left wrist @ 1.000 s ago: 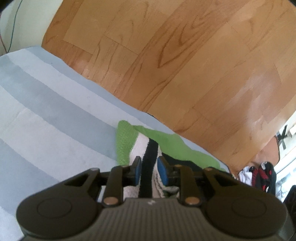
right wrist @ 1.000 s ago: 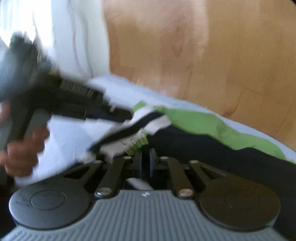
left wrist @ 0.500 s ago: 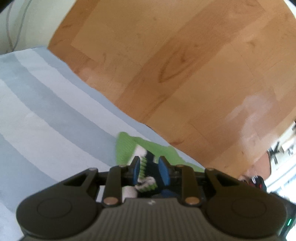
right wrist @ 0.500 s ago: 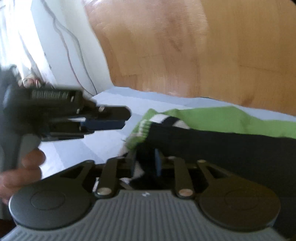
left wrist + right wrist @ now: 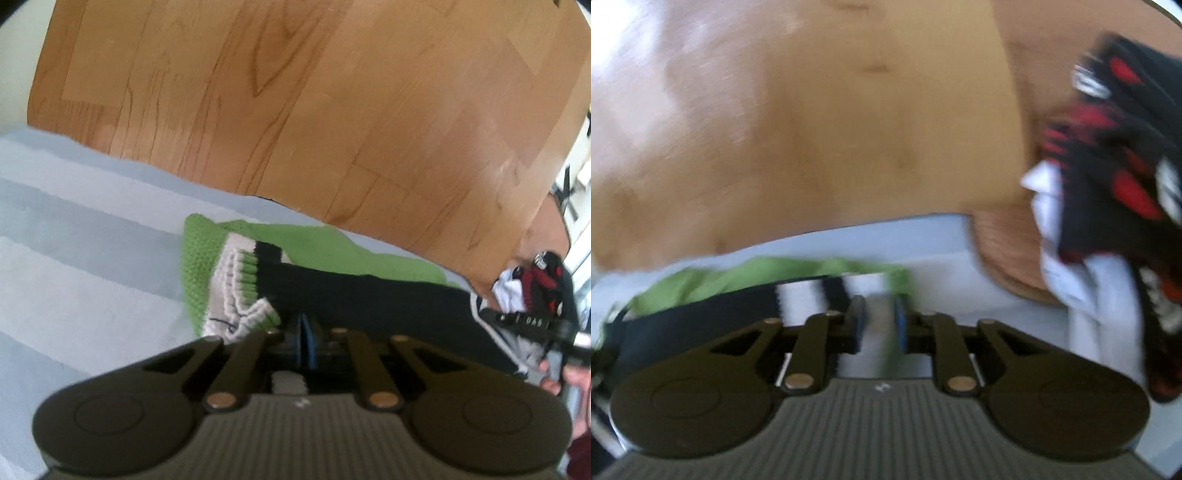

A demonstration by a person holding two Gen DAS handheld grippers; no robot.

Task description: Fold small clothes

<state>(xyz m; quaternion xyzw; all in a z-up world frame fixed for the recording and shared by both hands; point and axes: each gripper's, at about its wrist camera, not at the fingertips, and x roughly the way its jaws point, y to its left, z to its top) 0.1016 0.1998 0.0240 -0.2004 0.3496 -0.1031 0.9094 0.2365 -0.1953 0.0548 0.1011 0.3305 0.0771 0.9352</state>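
A black, white and green sock [image 5: 332, 291] lies on the striped blue-grey cloth [image 5: 81, 266], its green toe and cuff at the left and its black leg running right. My left gripper [image 5: 303, 332] is shut just in front of the sock's black part; I cannot tell whether it pinches fabric. My right gripper [image 5: 879, 317] is open over the sock's striped end [image 5: 812, 291], and it also shows at the right edge of the left wrist view [image 5: 532, 325]. The right wrist view is blurred.
A pile of black, red and white clothes [image 5: 1108, 206] lies in a round wooden basket [image 5: 1008, 251] at the right. The wooden floor [image 5: 332, 110] lies beyond the cloth's far edge.
My left gripper has closed and drawn back from the sock's cuff. My right gripper has opened and swung right along the sock toward the clothes pile. The sock now lies stretched out.
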